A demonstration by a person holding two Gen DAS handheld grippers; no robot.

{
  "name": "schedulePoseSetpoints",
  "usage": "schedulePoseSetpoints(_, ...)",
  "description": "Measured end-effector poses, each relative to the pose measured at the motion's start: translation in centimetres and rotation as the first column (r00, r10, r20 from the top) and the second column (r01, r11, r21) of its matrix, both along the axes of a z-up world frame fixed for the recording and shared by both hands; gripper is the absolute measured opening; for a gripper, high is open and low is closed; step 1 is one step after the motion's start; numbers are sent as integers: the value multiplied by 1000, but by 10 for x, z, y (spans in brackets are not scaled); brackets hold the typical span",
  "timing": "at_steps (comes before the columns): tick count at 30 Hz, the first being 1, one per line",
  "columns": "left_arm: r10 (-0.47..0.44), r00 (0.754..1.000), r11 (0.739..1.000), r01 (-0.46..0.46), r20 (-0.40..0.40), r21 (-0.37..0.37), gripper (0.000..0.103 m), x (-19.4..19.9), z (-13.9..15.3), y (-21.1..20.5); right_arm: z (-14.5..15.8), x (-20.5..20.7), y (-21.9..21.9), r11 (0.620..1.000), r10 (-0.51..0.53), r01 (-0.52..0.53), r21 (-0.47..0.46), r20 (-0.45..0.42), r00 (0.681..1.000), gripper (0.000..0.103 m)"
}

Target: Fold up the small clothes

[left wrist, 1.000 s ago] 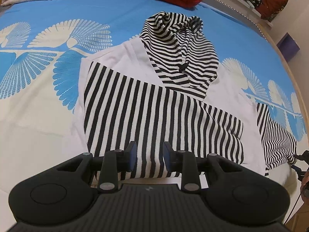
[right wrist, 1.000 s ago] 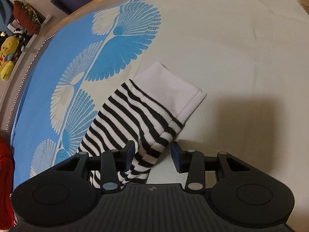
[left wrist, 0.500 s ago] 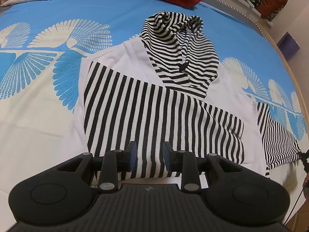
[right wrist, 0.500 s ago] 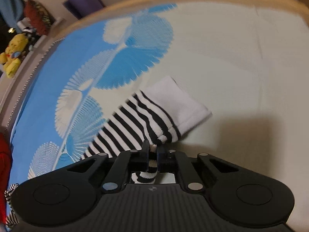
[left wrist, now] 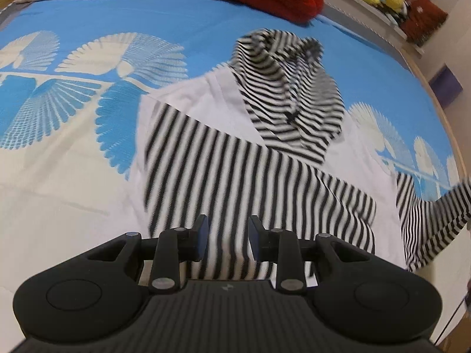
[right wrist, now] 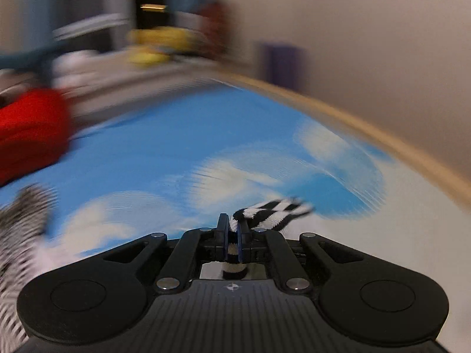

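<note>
Right gripper (right wrist: 232, 235) jaws clamped on the striped sleeve (right wrist: 270, 210), lifted at frame centre. Left gripper (left wrist: 226, 236) jaws apart above the hoodie (left wrist: 250, 176), lower centre.

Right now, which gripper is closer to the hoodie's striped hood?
Left. The left gripper hovers open over the hoodie's lower front, with the hood straight ahead. The right gripper is off to the side, shut on the sleeve.

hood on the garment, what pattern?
Black-and-white horizontal stripes on the hood, narrower than the folded sleeve's. Clearest in the left wrist view.
</note>
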State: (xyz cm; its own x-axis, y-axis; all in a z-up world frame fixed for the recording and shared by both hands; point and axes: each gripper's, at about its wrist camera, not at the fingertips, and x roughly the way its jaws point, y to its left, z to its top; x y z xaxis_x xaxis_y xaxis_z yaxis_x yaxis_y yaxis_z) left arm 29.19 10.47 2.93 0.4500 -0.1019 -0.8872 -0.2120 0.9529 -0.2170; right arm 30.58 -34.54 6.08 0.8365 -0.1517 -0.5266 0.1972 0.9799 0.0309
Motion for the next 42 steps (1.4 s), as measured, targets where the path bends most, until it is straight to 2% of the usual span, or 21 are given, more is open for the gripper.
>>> schedulePoseSetpoints(2,38,999,999,-38,8,-6,33,2,4,12,8,-7,56,980,199,-198,-7,23,980,5)
schedulePoseSetpoints(4,67,998,998,-67,13,-8,33,3,6,22,10,-20,116,922,387,-387,-16,30,922,5)
schedulePoseSetpoints(5,79,997,997,-79,14,-10,33,4,7,26,7,-27,143,870,493,-493,1,19,870,6)
schedulePoseSetpoints(6,89,996,996,-89,13,-13,33,5,8,30,2,-35,169,797,604,-603,38,-7,797,7)
schedulePoseSetpoints(8,102,995,995,-102,11,-20,33,6,8,35,-13,-45,205,678,735,-728,105,-83,673,8)
schedulePoseSetpoints(9,104,995,994,-103,9,-22,33,6,8,36,-21,-49,218,638,770,-757,141,-136,623,10)
schedulePoseSetpoints(11,106,994,994,-106,-1,-35,33,7,5,38,-29,-50,229,586,808,-785,198,-202,553,17)
schedulePoseSetpoints(12,105,994,993,-105,-9,-47,33,7,3,37,-29,-49,229,585,809,-784,208,-210,549,23)
schedulePoseSetpoints(13,102,995,993,-103,-16,-63,33,7,0,36,-27,-46,225,605,795,-767,215,-211,568,32)
schedulePoseSetpoints(15,94,995,991,-96,-33,-89,33,8,-6,33,-23,-34,215,675,738,-702,229,-222,637,42)
schedulePoseSetpoints(18,90,994,989,-96,-57,-111,33,11,-19,30,-31,-15,191,791,611,-562,240,-295,734,43)
schedulePoseSetpoints(21,97,991,986,-109,-94,-124,33,15,-37,28,-50,-5,167,880,474,-410,239,-396,787,43)
schedulePoseSetpoints(23,103,988,984,-118,-117,-135,33,18,-50,28,-67,6,145,922,376,-274,273,-461,804,43)
schedulePoseSetpoints(25,115,982,981,-136,-149,-136,33,21,-63,31,-79,10,126,933,306,-155,325,-491,816,43)
schedulePoseSetpoints(27,118,980,980,-142,-161,-143,33,23,-72,33,-80,11,113,932,264,-89,352,-487,833,43)
schedulePoseSetpoints(33,105,978,980,-132,-180,-146,33,29,-87,31,-64,19,92,927,200,-25,375,-437,877,43)
schedulePoseSetpoints(37,52,985,992,-69,-164,-101,32,31,-85,17,-60,31,83,922,152,27,385,-426,892,43)
schedulePoseSetpoints(39,20,990,999,-27,-142,-46,1,30,-79,12,-59,35,78,918,129,53,392,-424,897,43)
schedulePoseSetpoints(42,8,999,1000,-8,-52,1,0,24,-48,12,-56,36,71,910,97,93,405,-424,900,43)
